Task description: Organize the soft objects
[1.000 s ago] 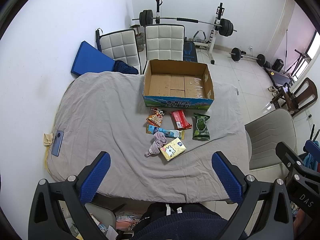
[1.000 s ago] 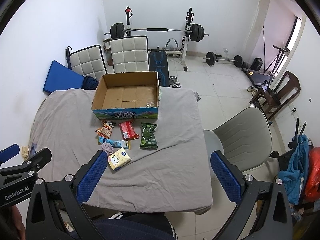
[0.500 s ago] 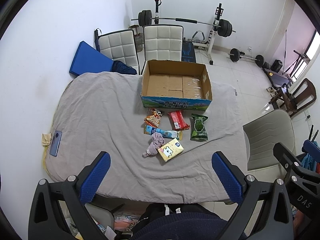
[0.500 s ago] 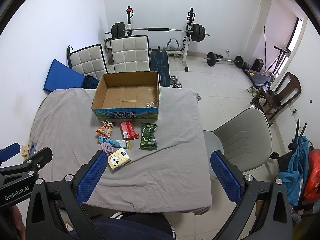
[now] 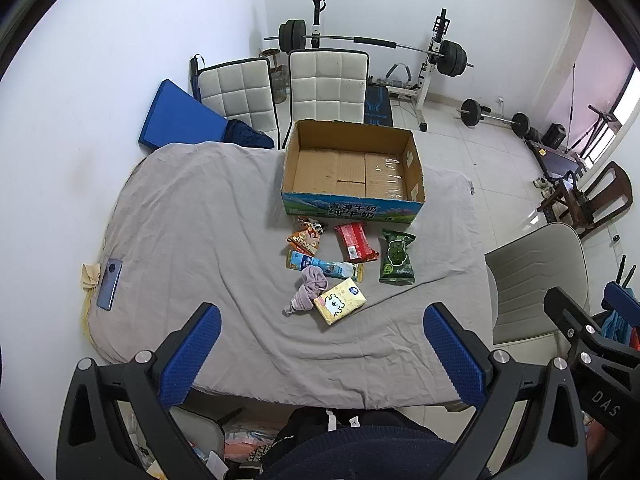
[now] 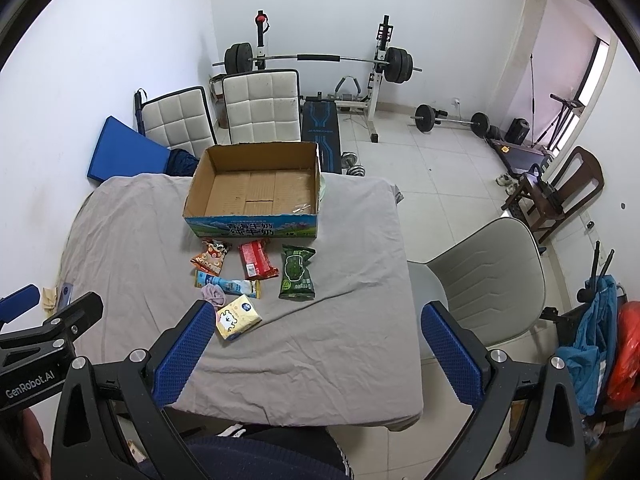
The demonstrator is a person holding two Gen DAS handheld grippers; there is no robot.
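Fingers of left gripper (image 5: pixel 320 344) and right gripper (image 6: pixel 316 344) spread wide, grasping nothing, high above near table edge. Little changed over last second: slight view drift only. Soft items, purple cloth (image 5: pixel 307 290) and yellow tissue pack (image 5: pixel 340 305), lie untouched near cardboard box (image 5: pixel 352 210), which sits empty. Task not begun.

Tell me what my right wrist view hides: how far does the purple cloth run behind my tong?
Observer: The left wrist view shows the whole purple cloth. It trails toward you and touches the yellow tissue pack.
Operator: Are the left tongs holding anything?
Observer: No. The left tongs are open and empty.
Operator: What is half hidden by the table's left edge?
Observer: A phone, lying flat beside a beige rag.
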